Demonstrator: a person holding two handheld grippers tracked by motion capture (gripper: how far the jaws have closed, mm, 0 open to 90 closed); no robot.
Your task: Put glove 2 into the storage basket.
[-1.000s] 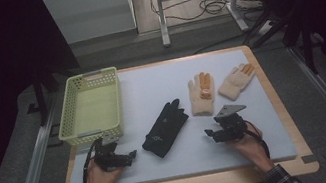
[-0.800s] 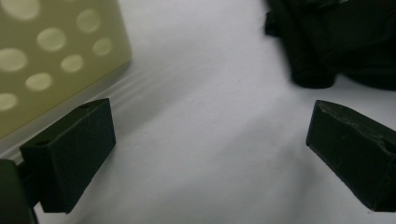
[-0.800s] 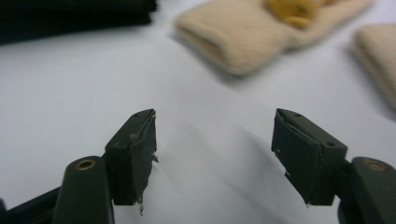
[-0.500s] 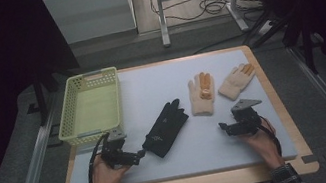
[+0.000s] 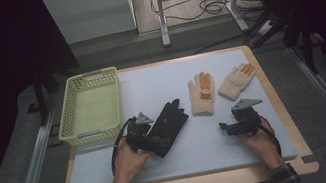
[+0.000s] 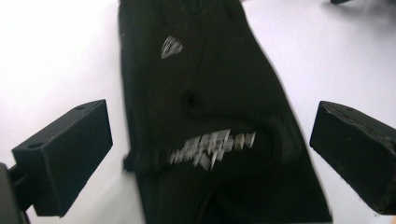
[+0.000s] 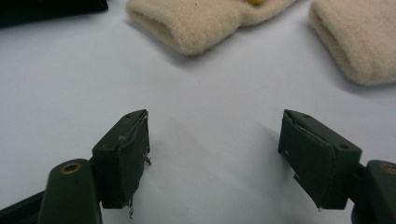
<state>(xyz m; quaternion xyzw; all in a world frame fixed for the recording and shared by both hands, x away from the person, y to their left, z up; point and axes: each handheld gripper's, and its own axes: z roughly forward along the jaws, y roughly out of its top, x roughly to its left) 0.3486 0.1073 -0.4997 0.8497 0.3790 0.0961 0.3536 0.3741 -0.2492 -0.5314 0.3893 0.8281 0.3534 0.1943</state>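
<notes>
A black glove (image 5: 169,123) lies flat in the middle of the white mat (image 5: 160,84), fingers pointing away. My left gripper (image 5: 150,137) hovers at its cuff. In the left gripper view the glove (image 6: 205,93) lies between the wide-apart jaws of that gripper (image 6: 210,123), and neither pad touches it. Two cream gloves (image 5: 201,96) (image 5: 235,81) with orange fingertips lie to the right. My right gripper (image 5: 224,129) rests low over bare mat in front of them. Its jaws (image 7: 215,128) have just been opening and hold nothing; the cream cuffs (image 7: 196,23) (image 7: 357,42) lie beyond them.
A pale green mesh basket (image 5: 74,116) stands at the mat's left edge, close to my left hand. The wooden table border (image 5: 274,102) frames the mat. Metal rails run along both sides of the table, and a stand with cables is behind it.
My left hand has moved right and away from me until its jaws straddle the black glove's cuff. My right gripper shifted a little to the right, then stayed still.
</notes>
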